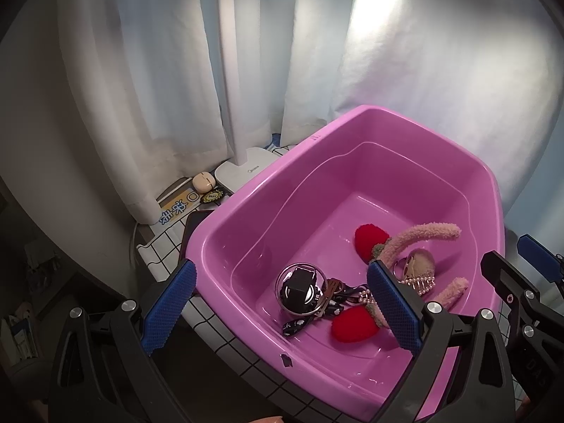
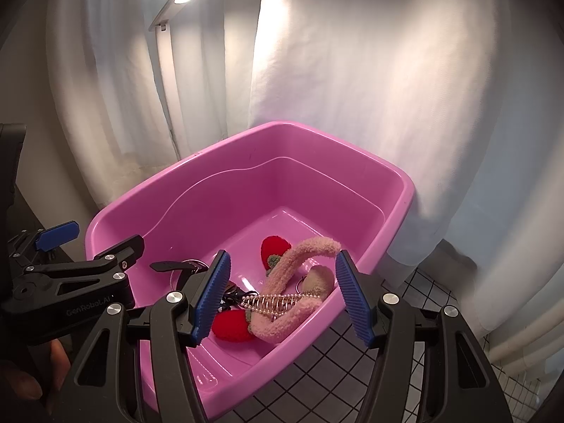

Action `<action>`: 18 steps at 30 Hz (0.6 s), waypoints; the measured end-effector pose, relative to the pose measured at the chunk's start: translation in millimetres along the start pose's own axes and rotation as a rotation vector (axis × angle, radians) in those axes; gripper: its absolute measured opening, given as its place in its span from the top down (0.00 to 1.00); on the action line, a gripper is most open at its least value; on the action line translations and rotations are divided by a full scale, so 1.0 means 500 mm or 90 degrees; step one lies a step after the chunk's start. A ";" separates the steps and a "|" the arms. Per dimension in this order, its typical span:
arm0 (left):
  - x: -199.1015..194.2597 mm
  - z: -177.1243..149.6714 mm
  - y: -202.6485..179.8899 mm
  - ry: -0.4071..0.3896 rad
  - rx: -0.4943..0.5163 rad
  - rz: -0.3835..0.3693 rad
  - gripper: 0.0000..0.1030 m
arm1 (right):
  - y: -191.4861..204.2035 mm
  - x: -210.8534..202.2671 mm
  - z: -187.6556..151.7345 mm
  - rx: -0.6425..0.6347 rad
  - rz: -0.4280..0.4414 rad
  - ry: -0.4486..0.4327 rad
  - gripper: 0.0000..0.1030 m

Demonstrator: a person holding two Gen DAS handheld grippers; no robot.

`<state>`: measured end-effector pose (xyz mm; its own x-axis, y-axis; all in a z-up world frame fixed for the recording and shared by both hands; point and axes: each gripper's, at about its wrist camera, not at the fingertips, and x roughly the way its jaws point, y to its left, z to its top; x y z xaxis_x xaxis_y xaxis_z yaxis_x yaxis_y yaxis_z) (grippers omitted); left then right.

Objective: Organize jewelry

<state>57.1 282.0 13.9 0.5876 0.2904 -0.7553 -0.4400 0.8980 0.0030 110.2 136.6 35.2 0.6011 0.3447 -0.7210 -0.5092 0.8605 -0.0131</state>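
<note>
Jewelry lies heaped in the near-right part of the floor of the pink plastic tub, which stands on the grid-patterned desk. Both grippers hover over the tub's near rim, each with its blue-padded fingers spread wide and holding nothing.

The relation that matters, as I judge it: the fuzzy pink headband with red plush strawberries sits directly ahead of and below the right gripper, between its two fingers in that view. Its long arc runs from the tub's near wall away toward the far right, roughly along the line of sight, so those fingers would close across the band and not along it. The pearl-trimmed gold hair clip lies crosswise over the headband, just beyond the fingertips.

From the left gripper the heap lies ahead and to the right. The silver ring with the black watch-like piece is just inside its right finger, touching the small dark keys and printed strap beside it. The right gripper looks nearer the headband, the left nearer the silver ring.

Counted in the tub: one headband with two red strawberries, one pearl clip, one silver ring with black piece, one tan plush charm on a small ring. The tangle of keys and strap is too jumbled to count.
</note>
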 end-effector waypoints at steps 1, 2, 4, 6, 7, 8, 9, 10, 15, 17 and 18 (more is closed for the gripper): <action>0.000 0.001 0.000 0.000 0.001 0.000 0.07 | -0.001 0.001 0.001 -0.001 0.000 0.000 0.42; 0.000 0.001 0.000 0.000 0.001 0.000 0.07 | 0.000 0.000 0.000 -0.001 0.000 0.001 0.42; 0.000 0.001 0.000 0.000 0.001 0.000 0.07 | 0.001 -0.001 -0.001 -0.002 -0.001 0.001 0.42; -0.001 0.001 0.000 0.000 0.001 0.000 0.07 | 0.002 -0.002 0.000 -0.002 -0.001 0.001 0.42; -0.002 0.000 -0.001 0.000 0.000 0.001 0.07 | 0.002 -0.002 0.000 -0.003 -0.002 0.000 0.42; -0.002 -0.001 -0.001 0.000 0.000 0.000 0.07 | 0.002 -0.003 -0.001 -0.004 -0.002 0.001 0.42; -0.002 -0.001 -0.001 0.000 -0.001 0.001 0.07 | 0.002 -0.003 -0.001 -0.004 -0.002 0.001 0.42; -0.003 -0.001 -0.002 0.000 -0.001 0.002 0.07 | 0.002 -0.003 -0.001 -0.003 -0.002 0.001 0.42; -0.003 -0.004 -0.002 0.001 0.000 0.002 0.07 | 0.001 -0.004 -0.003 -0.004 -0.001 0.002 0.42; -0.004 -0.005 -0.002 0.001 0.001 0.001 0.07 | 0.000 -0.006 -0.004 -0.004 -0.001 0.002 0.42; -0.004 -0.005 -0.003 0.001 0.002 0.001 0.07 | 0.000 -0.007 -0.004 -0.004 -0.001 0.002 0.42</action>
<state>54.6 279.3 13.8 0.5856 0.2914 -0.7564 -0.4390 0.8985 0.0063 106.9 134.9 36.3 0.5995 0.3421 -0.7236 -0.5127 0.8584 -0.0190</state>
